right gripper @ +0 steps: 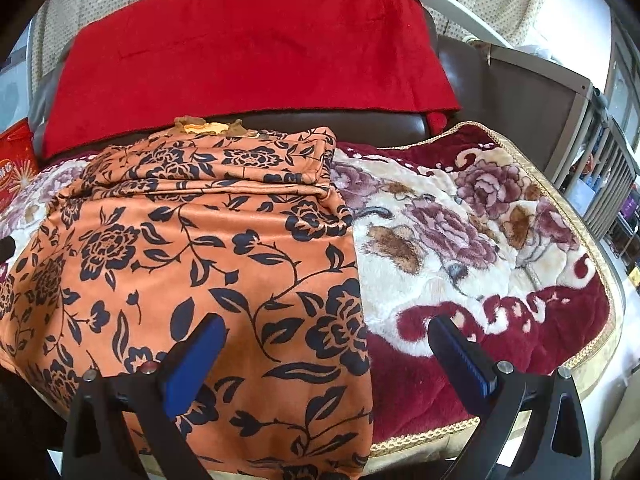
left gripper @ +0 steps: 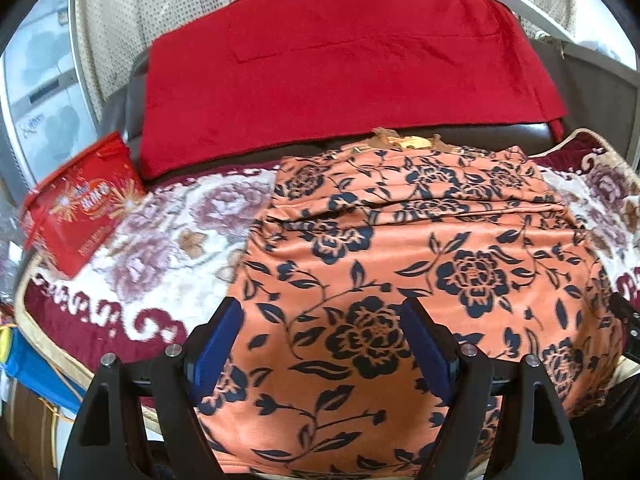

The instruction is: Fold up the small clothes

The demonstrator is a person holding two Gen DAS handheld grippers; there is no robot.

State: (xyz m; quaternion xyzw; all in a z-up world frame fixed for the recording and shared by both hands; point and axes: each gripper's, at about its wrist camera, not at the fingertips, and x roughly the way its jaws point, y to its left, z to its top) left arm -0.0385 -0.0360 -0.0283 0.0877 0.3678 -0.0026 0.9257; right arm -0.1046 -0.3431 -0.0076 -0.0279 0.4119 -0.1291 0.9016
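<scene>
Garment: orange floral cloth (left gripper: 420, 264) lies folded on my plush blanket (left gripper: 160, 240)
My left gripper (left gripper: 322, 340): released, hovering over it
My right gripper (right gripper: 326, 350): released, straddling its right edge

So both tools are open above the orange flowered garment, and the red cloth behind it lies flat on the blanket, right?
Not quite. The red cloth is draped over the dark seat back behind the blanket, not flat on it; the left wrist view shows this. The left tool and right tool are open above the orange flowered garment.
</scene>
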